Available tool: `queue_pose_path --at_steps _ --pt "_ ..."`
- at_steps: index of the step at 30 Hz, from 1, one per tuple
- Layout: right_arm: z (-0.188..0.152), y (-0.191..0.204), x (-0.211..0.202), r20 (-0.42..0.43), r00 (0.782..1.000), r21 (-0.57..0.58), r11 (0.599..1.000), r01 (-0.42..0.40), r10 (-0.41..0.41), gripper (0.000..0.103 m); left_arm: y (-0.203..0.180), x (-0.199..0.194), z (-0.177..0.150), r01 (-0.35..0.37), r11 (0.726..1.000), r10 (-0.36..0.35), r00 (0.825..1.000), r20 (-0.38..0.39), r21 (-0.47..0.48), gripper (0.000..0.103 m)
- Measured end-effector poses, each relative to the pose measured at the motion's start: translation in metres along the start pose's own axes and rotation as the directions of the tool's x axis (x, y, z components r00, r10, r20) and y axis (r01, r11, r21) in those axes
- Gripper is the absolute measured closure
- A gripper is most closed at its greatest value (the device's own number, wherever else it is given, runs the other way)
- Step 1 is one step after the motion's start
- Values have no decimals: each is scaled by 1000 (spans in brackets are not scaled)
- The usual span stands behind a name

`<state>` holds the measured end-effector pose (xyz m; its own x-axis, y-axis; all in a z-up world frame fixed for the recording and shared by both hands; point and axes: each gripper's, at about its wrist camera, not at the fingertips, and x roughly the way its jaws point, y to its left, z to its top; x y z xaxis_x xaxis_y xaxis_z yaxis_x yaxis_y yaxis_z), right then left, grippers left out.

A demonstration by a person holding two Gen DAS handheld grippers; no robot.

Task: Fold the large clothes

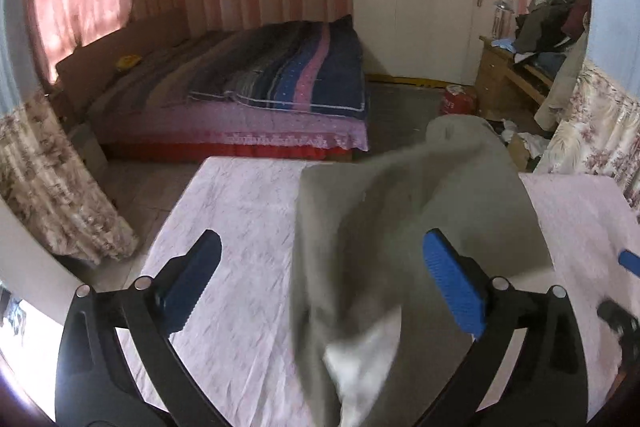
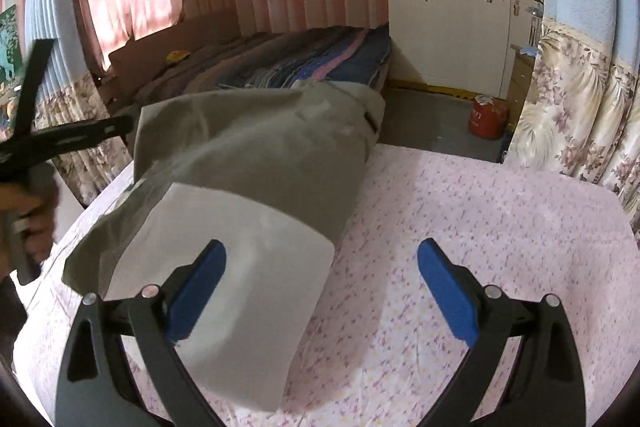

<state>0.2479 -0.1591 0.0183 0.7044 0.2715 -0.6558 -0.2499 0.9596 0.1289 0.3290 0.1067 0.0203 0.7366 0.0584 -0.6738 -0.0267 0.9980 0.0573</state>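
So both grippers are wide open right now and neither one has hold of anything. The left gripper (image 1: pixel 322 285) has its blue pads spread with the grey-green garment (image 1: pixel 400 211) showing between them, but the pads aren't pressing on it. Same deal with the right gripper (image 2: pixel 322 293): jaws apart, the left pad just over the pale lining (image 2: pixel 224 267), the right pad over the pink floral sheet (image 2: pixel 480 227).

The garment (looks like a big jacket or trousers, can't really tell) sits in a long bundle across the covered table, one end bulging up toward the far edge, the pale inside turned out at the near end. It looks blurred in the left wrist view, so I'd guess the cloth is still settling.

What could go wrong, my take:
- That bulged far end is right at the table edge. A tug on the near end could drag it crooked, or let it slide off toward the floor.
- The fold isn't flat. Grab now and you probably pinch several layers at once, lining and shell together, and the next fold comes out lumpy.
- Pads closing low could catch the sheet along with the cloth and pull the whole cover askew.
- The two grippers are near each other, so reaching for the same corner risks a bump.
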Motion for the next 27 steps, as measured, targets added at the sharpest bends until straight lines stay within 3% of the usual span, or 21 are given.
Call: queue_pose_path --at_steps 3,6,8,11,12,14,15,16,18,20,22,27 --pt "4 1 10 -6 1000 1 1000 1 -1 6 -6 36 15 -11 1000 12 999 -41 15 4" --pt "12 4 21 -17 1000 6 1000 -4 4 6 -7 70 17 -8 1000 9 993 -119 7 85" --pt "21 7 29 -11 1000 9 1000 1 -1 6 -4 80 24 -14 1000 14 994 -111 -4 91" --pt "36 12 38 6 1000 22 1000 13 -13 6 -12 84 32 -89 994 92 995 -50 67 93" --pt "41 14 41 14 1000 27 999 16 -17 6 -21 86 33 -137 981 139 990 -7 135 92" --pt "52 18 49 34 999 65 998 21 -23 6 -32 94 25 -215 955 214 976 26 203 80" --pt "55 19 53 39 999 84 996 9 -12 6 -36 104 14 -231 947 235 972 13 223 62" --pt "57 22 60 37 999 101 995 -6 3 6 -37 108 8 -242 943 246 969 12 228 35" --pt "55 31 80 21 1000 100 995 -2 0 6 -27 113 -9 -275 944 276 961 18 182 12" --pt "45 36 109 -23 997 70 995 72 -71 6 -10 115 -18 -221 972 224 974 -33 78 4" --pt "30 30 127 -25 993 58 992 113 -112 2 8 118 -30 -167 985 164 983 -85 -33 3" --pt "16 26 137 2 992 19 992 124 -124 2 20 132 -39 -105 990 92 986 -140 -92 3"
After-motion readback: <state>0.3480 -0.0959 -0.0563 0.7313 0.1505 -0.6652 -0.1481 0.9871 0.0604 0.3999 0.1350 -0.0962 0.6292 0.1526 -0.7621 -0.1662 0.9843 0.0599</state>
